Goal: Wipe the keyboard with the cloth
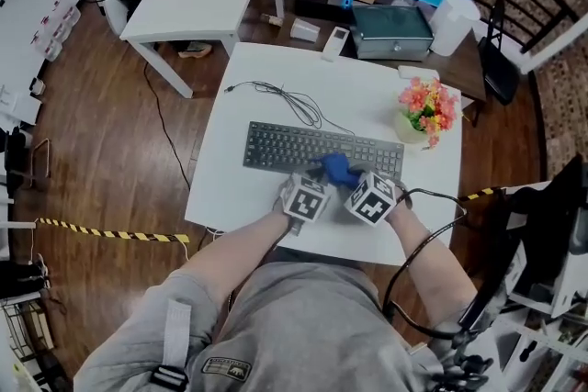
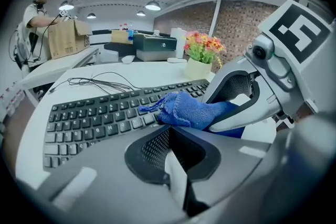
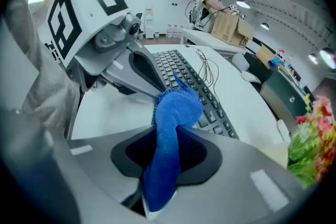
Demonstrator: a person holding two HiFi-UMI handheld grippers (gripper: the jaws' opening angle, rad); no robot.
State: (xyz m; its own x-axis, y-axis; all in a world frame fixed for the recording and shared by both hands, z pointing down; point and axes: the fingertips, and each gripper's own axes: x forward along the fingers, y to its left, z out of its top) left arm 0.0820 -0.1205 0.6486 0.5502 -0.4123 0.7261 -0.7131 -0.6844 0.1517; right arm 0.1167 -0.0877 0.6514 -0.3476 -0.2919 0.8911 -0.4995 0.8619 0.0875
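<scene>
Keyboard (image 1: pixel 303 145): dark, lying flat on the white table (image 1: pixel 276 69); in the head view its long side runs from 9 to 3 o'clock with a slight tilt
Cloth (image 1: pixel 335 168): blue and bunched, resting on the keys of the 3 o'clock half of the keyboard, close to its 6 o'clock edge
Right gripper (image 3: pixel 176 131): fingers clamped on the cloth; one fold runs back between them and the free end bulges past the tips onto the keys
Left gripper (image 2: pixel 169 131): fingers together with nothing between them; positioned at the 6 o'clock edge of the keyboard, just beside the right gripper on its 9 o'clock side; contact with the keys cannot be determined
Cable (image 1: pixel 285 98): thin and black, looped on the table at 12 o'clock from the keyboard
Flower pot (image 1: pixel 424 110): on the table at 2 o'clock from the keyboard, near the table's far corner, apart from the cloth
</scene>
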